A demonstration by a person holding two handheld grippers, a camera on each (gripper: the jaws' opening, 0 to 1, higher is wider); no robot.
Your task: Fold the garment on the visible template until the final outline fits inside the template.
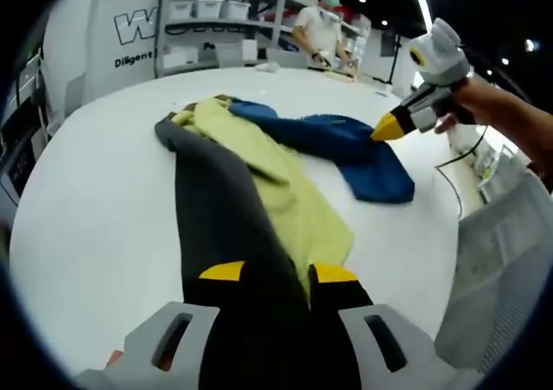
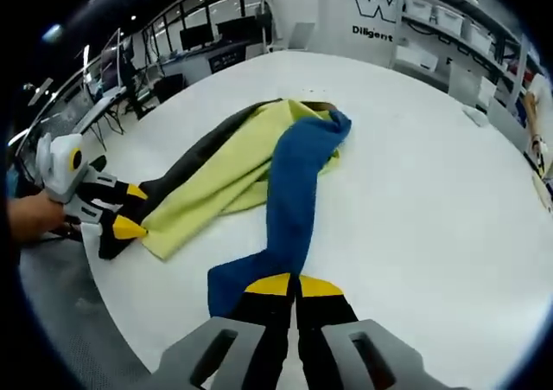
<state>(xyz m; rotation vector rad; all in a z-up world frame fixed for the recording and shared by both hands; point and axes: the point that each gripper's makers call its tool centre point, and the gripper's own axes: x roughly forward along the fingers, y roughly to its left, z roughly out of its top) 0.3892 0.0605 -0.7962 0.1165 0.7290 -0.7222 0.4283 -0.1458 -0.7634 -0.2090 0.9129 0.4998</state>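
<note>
Garment (image 1: 259,161) sprawled on the white table (image 1: 95,208), between the 2 grippers. Left gripper (image 1: 276,273) clamped on the dark grey end right at its tips; right gripper (image 2: 294,284) pinching the blue end. No template outline that I can make out. Looks like the spread/align step. Next: pull both ends flat before the first fold.

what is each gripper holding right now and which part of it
The left gripper is shut on the garment's dark grey end. The right gripper is shut on its blue end. Both ends lie on the white table.
</note>
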